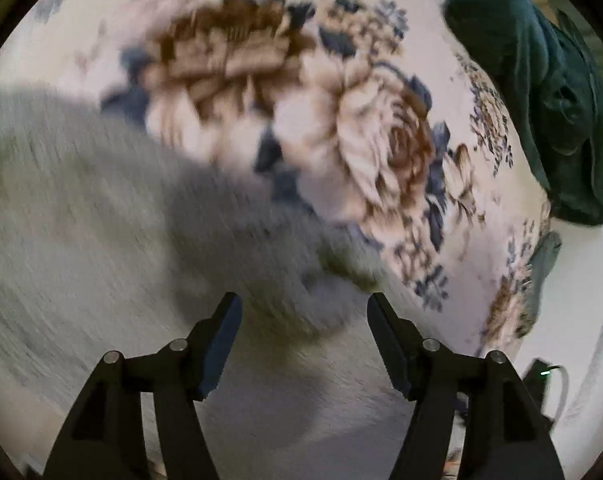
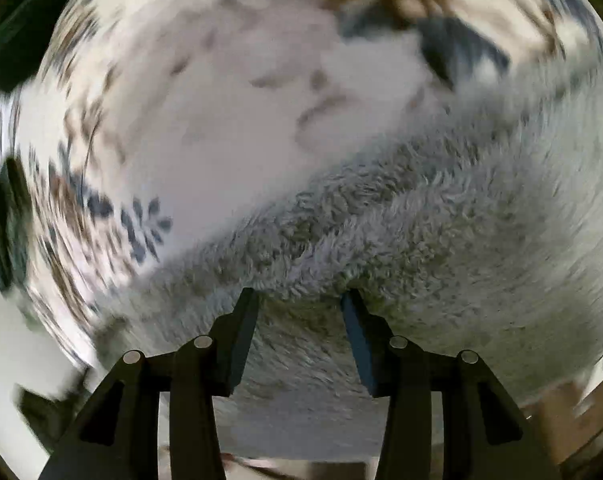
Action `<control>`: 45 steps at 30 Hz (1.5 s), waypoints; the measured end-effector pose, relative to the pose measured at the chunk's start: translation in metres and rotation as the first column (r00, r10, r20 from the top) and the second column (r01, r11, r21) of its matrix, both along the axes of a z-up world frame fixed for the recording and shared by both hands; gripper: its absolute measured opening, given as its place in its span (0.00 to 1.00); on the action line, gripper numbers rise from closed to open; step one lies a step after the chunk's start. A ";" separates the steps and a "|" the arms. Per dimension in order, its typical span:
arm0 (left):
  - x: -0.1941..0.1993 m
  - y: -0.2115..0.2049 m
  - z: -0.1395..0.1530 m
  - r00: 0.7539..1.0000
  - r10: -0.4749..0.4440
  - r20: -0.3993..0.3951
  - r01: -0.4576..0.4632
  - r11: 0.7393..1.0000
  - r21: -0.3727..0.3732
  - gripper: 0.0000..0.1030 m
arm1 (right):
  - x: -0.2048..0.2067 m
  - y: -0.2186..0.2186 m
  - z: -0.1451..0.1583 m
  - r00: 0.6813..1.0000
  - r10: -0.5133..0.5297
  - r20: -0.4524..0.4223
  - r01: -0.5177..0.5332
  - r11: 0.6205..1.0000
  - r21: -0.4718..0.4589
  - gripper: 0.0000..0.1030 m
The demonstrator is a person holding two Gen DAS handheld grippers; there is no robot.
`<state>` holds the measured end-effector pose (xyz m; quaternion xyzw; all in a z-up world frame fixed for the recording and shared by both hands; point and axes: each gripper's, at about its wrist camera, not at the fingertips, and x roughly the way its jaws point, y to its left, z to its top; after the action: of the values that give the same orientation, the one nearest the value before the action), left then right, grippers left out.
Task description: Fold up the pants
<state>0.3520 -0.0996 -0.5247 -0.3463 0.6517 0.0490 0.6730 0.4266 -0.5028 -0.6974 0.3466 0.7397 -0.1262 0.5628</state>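
Note:
The pants (image 1: 101,240) are light grey and fuzzy, lying on a floral blanket (image 1: 321,92). In the left wrist view they fill the left and lower part, blurred. My left gripper (image 1: 304,300) is open just above the grey fabric, nothing between its fingers. In the right wrist view the pants (image 2: 441,240) fill the lower right, their edge running diagonally across the blanket (image 2: 241,120). My right gripper (image 2: 300,296) is open with its fingertips at the fleece, nothing clamped.
A dark green garment (image 1: 541,100) lies at the right edge of the blanket. A small black device with a green light (image 1: 541,376) and cable sits at the lower right. Dark green shapes (image 2: 1,208) show at the left edge.

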 end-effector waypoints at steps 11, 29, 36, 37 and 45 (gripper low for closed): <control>0.015 -0.009 -0.043 0.997 0.082 0.009 -0.082 0.997 0.007 0.15 | -0.018 -0.028 0.010 0.977 -0.201 0.077 0.208 0.974 -0.093 0.05; -0.008 0.008 -0.006 0.997 -0.019 0.077 0.025 0.997 -0.068 0.84 | -0.019 0.008 0.039 0.975 0.038 0.221 -0.043 0.999 0.018 0.76; -0.108 0.094 0.047 0.993 0.057 0.104 -0.063 0.996 0.061 0.84 | -0.109 0.098 0.053 0.982 0.120 0.145 -0.141 0.980 0.140 0.76; -0.124 0.115 0.049 0.991 0.099 0.093 -0.107 0.991 0.085 0.84 | -0.119 0.110 0.048 0.985 0.110 0.130 -0.131 0.977 0.168 0.76; -0.166 0.229 0.014 0.930 0.366 0.042 -0.368 0.919 0.141 0.84 | -0.176 0.204 -0.011 1.000 0.001 0.021 -0.006 0.968 0.249 0.58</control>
<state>0.1862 0.1299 -0.5109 -0.4122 0.5648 0.2195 0.6804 0.2507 -0.2991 -0.7085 0.4147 0.7445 -0.0277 0.5224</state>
